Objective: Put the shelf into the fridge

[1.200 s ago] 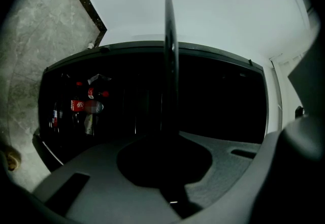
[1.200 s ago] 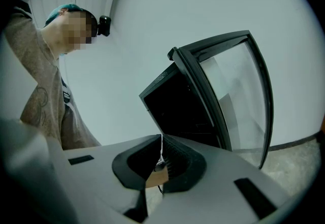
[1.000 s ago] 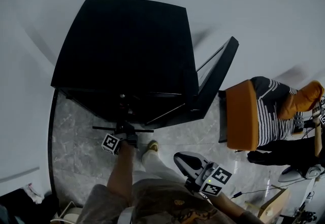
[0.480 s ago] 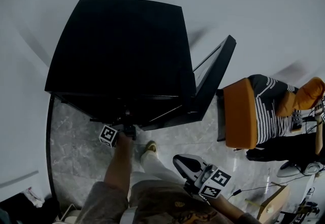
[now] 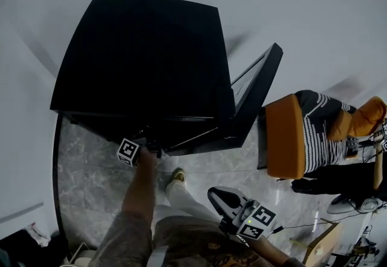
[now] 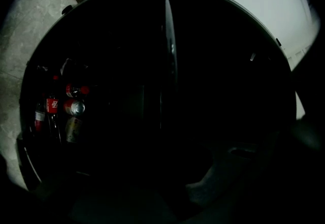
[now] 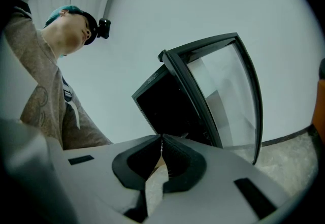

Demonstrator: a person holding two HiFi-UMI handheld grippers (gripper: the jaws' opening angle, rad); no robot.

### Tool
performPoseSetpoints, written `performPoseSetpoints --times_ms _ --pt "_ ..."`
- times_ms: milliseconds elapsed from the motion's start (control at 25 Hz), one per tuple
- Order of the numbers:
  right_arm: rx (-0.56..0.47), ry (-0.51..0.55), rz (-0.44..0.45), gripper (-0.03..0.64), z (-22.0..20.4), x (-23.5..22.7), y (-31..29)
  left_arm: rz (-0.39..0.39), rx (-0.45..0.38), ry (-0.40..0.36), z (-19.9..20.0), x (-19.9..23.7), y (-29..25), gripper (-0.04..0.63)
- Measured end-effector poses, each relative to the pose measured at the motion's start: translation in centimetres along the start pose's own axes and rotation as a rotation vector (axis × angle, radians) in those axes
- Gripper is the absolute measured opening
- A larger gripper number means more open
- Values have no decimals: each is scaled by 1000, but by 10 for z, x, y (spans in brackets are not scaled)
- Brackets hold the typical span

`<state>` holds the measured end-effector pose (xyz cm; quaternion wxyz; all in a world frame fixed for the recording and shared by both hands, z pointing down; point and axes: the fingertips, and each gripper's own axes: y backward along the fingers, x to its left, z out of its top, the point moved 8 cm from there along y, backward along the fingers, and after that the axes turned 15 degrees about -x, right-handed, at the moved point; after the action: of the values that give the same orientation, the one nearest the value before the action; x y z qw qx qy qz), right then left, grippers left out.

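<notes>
The left gripper [image 5: 138, 149] reaches into the dark mouth of the black fridge [image 5: 145, 60] — its fingers are lost in shadow, so their grip cannot be told. Inside, the shelf [image 6: 170, 55] shows only as a thin pale edge straight ahead, with drink cans [image 6: 71, 107] to its left. The right gripper [image 5: 219, 197], fingers closed on nothing, hangs nearer, to the right, short of the open glass door [image 5: 257, 96].

grey marbled floor [image 5: 91, 166], pale wall [image 5: 302, 5], orange seat [image 5: 284, 135] (at right)
</notes>
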<state>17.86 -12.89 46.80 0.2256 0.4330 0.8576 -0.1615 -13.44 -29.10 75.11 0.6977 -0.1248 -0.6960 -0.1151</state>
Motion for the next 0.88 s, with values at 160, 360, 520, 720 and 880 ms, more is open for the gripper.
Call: performPoseSetpoints --times_ms 160,360,520,720,880 --pt "-1 -1 -4 22 0 -2 1 5 -17 3 -2 0 -14 15" --pt "3 1 -26 22 0 -4 7 8 -11 6 -9 -1 -31 15" --pt "2 0 -33 22 2 -9 7 9 -28 10 -10 -1 -40 15" --pt "8 -4 -41 23 2 -14 7 -2 -9 -13 -11 -1 -54 15" --pt "14 -1 -46 23 1 -15 6 -9 -5 -18 -13 -1 -62 15"
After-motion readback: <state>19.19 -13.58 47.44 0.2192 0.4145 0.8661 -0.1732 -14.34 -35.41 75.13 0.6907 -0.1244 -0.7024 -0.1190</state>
